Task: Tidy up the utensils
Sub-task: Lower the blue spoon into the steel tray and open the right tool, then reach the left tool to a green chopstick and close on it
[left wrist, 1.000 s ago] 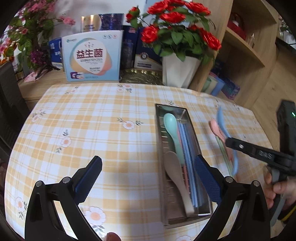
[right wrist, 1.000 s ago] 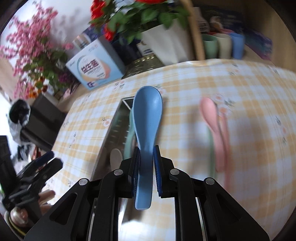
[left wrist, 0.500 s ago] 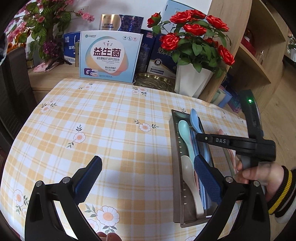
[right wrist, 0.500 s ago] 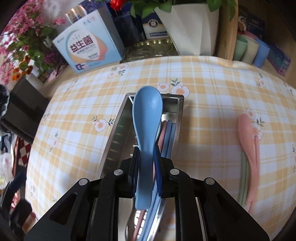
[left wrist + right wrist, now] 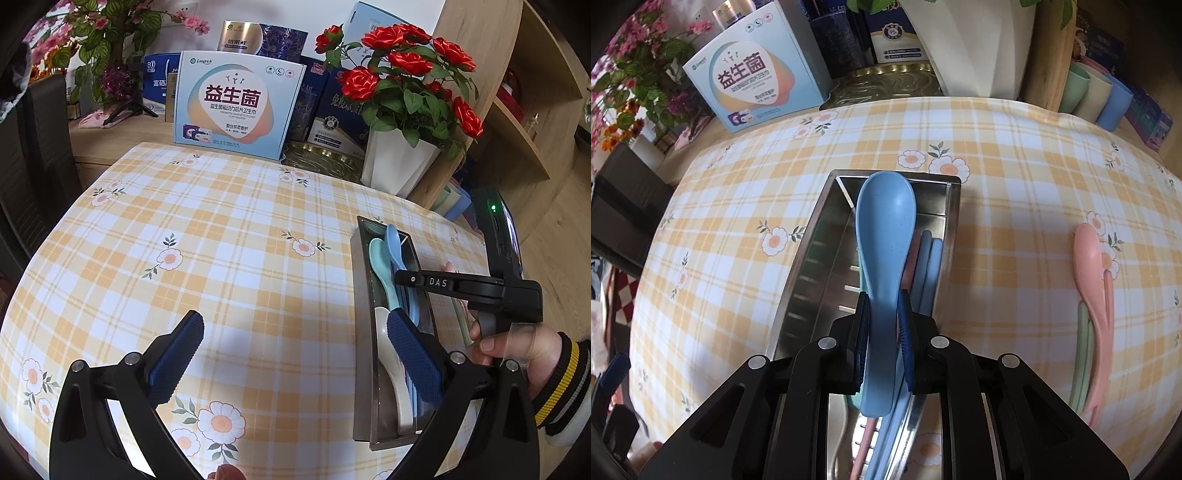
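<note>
My right gripper (image 5: pixel 882 314) is shut on the handle of a blue spoon (image 5: pixel 884 236) and holds it over the steel utensil tray (image 5: pixel 812 266), bowl toward the tray's far end. In the tray lie blue and pink chopsticks (image 5: pixel 929 269), a teal spoon (image 5: pixel 380 264) and a white spoon (image 5: pixel 397 373). On the cloth to the right lie a pink spoon (image 5: pixel 1089 258) and green chopsticks (image 5: pixel 1082 354). My left gripper (image 5: pixel 295 354) stands open above the tablecloth, left of the tray (image 5: pixel 364 332), with nothing between its fingers. The blue spoon (image 5: pixel 393 245) and right gripper (image 5: pixel 406 278) also appear in the left wrist view.
At the table's back stand a light blue box (image 5: pixel 236 107), dark boxes and a white pot of red roses (image 5: pixel 399 166). A wooden shelf (image 5: pixel 524 122) rises at the right, with pastel cups (image 5: pixel 1097 96) beside it. A dark chair (image 5: pixel 40 147) stands at the left.
My right gripper has carried the blue spoon leftward from above the cloth to over the tray and lower. The left gripper shifted a little, staying open.
</note>
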A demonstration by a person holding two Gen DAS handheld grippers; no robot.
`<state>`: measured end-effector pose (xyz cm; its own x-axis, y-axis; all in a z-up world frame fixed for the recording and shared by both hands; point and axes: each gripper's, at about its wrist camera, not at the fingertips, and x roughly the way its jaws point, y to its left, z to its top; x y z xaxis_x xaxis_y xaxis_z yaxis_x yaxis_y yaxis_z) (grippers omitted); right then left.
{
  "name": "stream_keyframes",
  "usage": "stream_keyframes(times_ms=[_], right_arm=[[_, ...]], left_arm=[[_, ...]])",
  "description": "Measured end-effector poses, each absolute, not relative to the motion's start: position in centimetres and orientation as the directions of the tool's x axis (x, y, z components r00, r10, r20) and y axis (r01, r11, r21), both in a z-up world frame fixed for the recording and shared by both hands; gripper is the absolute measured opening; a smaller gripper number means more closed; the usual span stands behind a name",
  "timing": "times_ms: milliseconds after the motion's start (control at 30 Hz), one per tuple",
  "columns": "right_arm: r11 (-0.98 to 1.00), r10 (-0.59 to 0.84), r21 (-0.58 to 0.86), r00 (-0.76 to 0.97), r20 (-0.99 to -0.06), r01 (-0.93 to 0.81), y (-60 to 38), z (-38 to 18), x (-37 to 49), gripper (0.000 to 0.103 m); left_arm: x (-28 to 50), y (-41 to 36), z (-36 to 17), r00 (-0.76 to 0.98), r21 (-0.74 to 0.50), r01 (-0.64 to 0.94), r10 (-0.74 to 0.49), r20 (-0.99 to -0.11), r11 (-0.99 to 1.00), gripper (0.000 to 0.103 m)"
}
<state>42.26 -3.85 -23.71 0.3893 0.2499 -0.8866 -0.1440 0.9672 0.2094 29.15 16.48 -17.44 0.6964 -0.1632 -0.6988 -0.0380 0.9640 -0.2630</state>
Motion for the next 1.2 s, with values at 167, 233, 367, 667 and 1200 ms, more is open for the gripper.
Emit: stream_keyframes(times_ms=[167, 233, 367, 667, 1200], right_arm=[[0.96, 0.277, 0.234, 0.394, -0.877, -0.156, -3.8, -23.3, 42.1, 0.017], [0.955, 0.292, 0.242, 0.394, -0.872, -0.171, -3.8, -23.0, 42.0, 0.017], [0.946, 0.323, 0.276, 0.405, -0.855, -0.172, -4.5, -22.2, 41.6, 0.023], [0.903, 0.422, 0.399, 0.496, -0.759, -0.158, -8.9, -19.5, 38.5, 0.066], [0.965, 0.253, 0.236, 0.644, -0.722, -0.115, -18.1, -17.5, 32.0, 0.088]], left_arm=[[29.2, 16.2, -16.9, 0.704, -0.259, -0.035, -0.16, -0.692, 0.965, 0.097], [29.2, 16.0, -16.7, 0.705, -0.256, -0.034, -0.159, -0.692, 0.966, 0.097], [29.2, 15.4, -16.2, 0.706, -0.247, -0.03, -0.154, -0.692, 0.969, 0.097], [29.2, 12.8, -14.9, 0.699, -0.218, 0.013, -0.165, -0.696, 0.976, 0.097], [29.6, 3.8, -13.5, 0.664, -0.098, 0.119, -0.152, -0.732, 0.988, 0.097]])
